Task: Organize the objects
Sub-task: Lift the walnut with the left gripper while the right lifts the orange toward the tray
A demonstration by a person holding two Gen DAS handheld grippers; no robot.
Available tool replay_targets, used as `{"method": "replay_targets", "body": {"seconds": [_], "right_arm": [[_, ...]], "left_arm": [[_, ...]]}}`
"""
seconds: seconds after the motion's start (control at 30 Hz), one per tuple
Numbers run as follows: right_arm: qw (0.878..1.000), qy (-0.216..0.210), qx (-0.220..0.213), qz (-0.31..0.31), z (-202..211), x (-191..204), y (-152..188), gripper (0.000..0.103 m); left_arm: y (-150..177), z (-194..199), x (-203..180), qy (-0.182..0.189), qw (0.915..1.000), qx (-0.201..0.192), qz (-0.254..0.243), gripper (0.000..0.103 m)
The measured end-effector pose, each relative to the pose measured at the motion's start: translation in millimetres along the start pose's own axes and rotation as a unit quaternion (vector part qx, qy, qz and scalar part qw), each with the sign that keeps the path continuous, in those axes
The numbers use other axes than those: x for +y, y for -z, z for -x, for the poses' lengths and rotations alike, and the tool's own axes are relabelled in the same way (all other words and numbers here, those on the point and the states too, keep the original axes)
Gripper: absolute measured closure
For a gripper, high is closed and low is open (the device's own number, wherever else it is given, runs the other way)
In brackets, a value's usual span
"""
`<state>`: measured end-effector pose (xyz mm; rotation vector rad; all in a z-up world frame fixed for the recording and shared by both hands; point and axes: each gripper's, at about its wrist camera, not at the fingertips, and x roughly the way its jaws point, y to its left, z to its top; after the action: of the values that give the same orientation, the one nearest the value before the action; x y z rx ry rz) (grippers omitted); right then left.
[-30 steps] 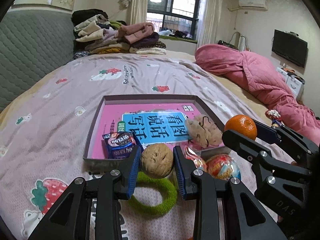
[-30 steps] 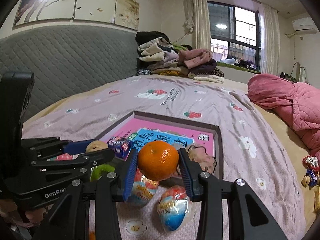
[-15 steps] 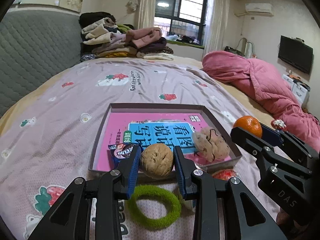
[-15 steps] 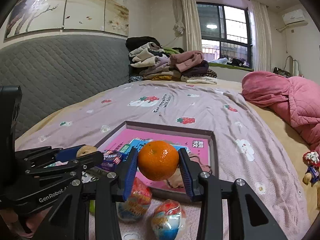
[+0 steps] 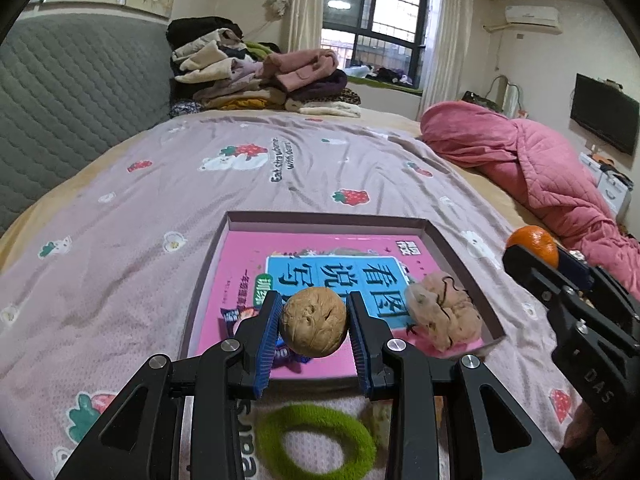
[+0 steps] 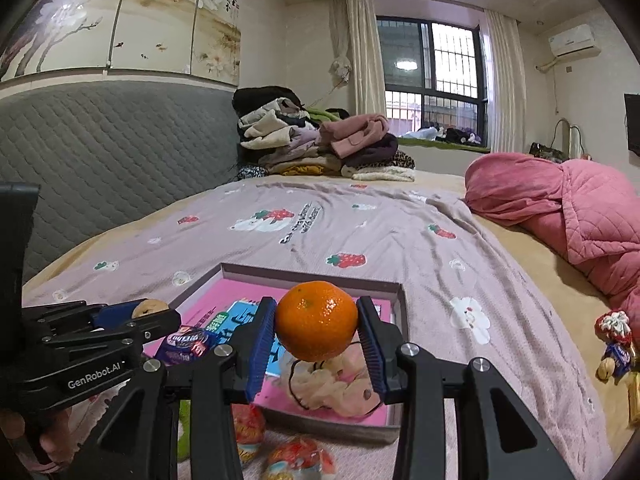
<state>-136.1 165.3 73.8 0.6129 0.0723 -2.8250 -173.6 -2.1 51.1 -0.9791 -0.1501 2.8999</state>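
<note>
Left gripper clamps a walnut and right gripper clamps a tangerine, both above the tray at 12 o'clock. Tray holds booklet, snack packet and scrunchie; green hair tie and wrapped eggs remain outside at 6 o'clock.

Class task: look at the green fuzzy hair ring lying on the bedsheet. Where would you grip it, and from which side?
Grip the green hair ring across one stretch of its band, coming from above, one finger inside the hole and one outside. It lies flat on the bedsheet, so a sideways approach would probably find little height to pinch.
</note>
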Motion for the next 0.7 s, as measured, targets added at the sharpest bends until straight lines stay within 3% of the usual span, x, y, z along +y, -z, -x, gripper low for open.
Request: {"method": "replay_targets", "body": {"seconds": [0.5,0.7], "right_arm": [[0.999,0.022,-0.025,-0.026,0,-30,-6,0.062],[0.999,0.028,-0.022,-0.035,-2,-37,-5,0.062]], "left_arm": [[-43,-20,-9,0.000,1.0000,0.000,0.004,0.069],[-45,-31,-11,0.023,0.9996,0.018,0.001,0.069]]}}
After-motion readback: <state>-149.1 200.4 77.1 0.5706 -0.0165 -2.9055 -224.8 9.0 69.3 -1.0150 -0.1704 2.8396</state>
